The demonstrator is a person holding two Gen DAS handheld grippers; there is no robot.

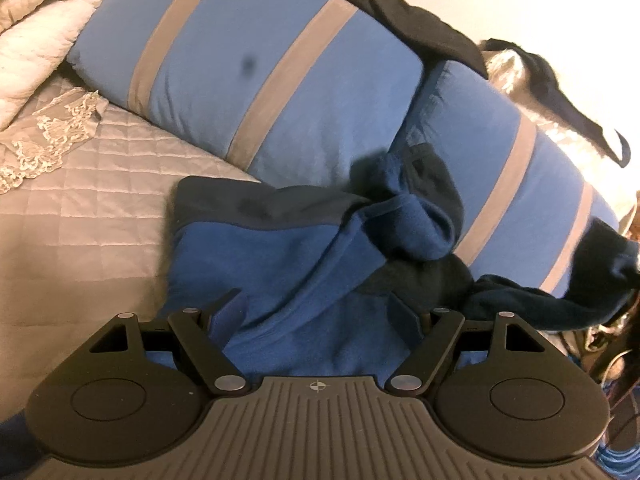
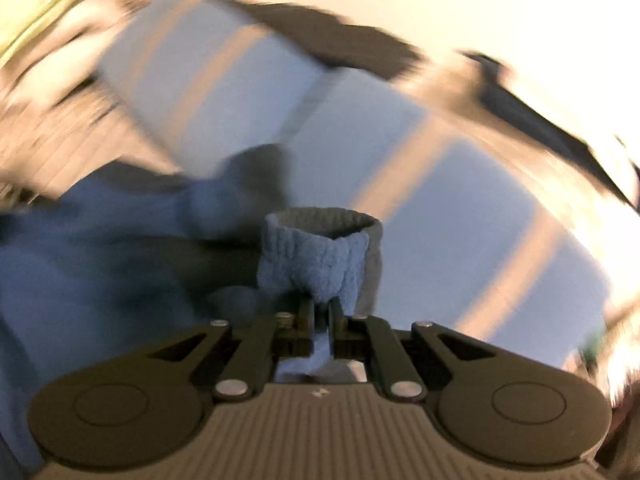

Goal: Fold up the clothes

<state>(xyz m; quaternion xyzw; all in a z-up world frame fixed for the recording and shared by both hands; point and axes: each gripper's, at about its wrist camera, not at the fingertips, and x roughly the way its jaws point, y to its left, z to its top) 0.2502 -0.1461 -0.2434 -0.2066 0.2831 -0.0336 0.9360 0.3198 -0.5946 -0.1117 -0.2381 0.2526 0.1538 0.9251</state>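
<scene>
A blue sweater point(image 1: 288, 264) with dark navy panels lies crumpled on the bed against the pillows. My left gripper point(image 1: 316, 312) hovers low over its body, jaws wide apart, the fabric spread between and under the fingers point(image 1: 224, 308) without being pinched. In the right wrist view, which is heavily blurred, my right gripper point(image 2: 322, 304) is shut on the ribbed cuff point(image 2: 320, 248) of the sweater's sleeve. The cuff stands up as an open ring above the fingertips. The rest of the sweater point(image 2: 100, 248) trails off to the left.
Two blue pillows with tan stripes point(image 1: 260, 68) point(image 1: 500, 168) lie behind the sweater. A dark garment point(image 1: 420, 20) drapes over their tops. The grey quilted bedspread point(image 1: 80, 220) extends left, with a lace cloth point(image 1: 48, 132) and a white duvet point(image 1: 36, 40).
</scene>
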